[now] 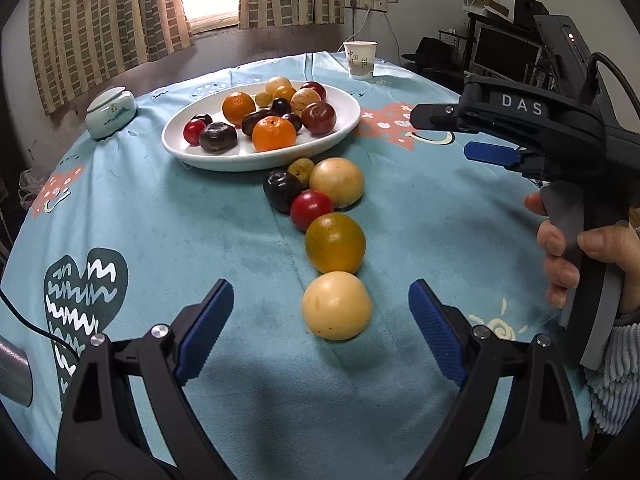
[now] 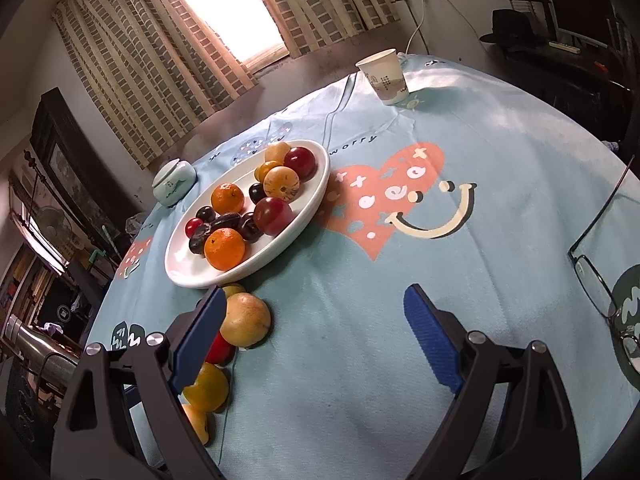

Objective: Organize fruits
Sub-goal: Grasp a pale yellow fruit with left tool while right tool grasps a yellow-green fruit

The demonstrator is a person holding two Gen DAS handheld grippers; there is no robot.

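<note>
both my tools, left tool (image 1: 320, 304) and right tool (image 2: 314, 316), gape wide, holding nothing, over the blue-clothed bench (image 1: 200, 240); curtains (image 1: 108, 16) flank a bright window.

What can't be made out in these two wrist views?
- Right wrist: the loose fruit row is partly hidden behind the right gripper finger.
- Right wrist: glasses cut off by the lens edge.
- Both views: paper cup print too small to read.

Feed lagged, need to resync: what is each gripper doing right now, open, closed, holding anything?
Left gripper: open, empty, pale yellow fruit lying between its fingers.
Right gripper: open, empty, above the tablecloth.
</note>
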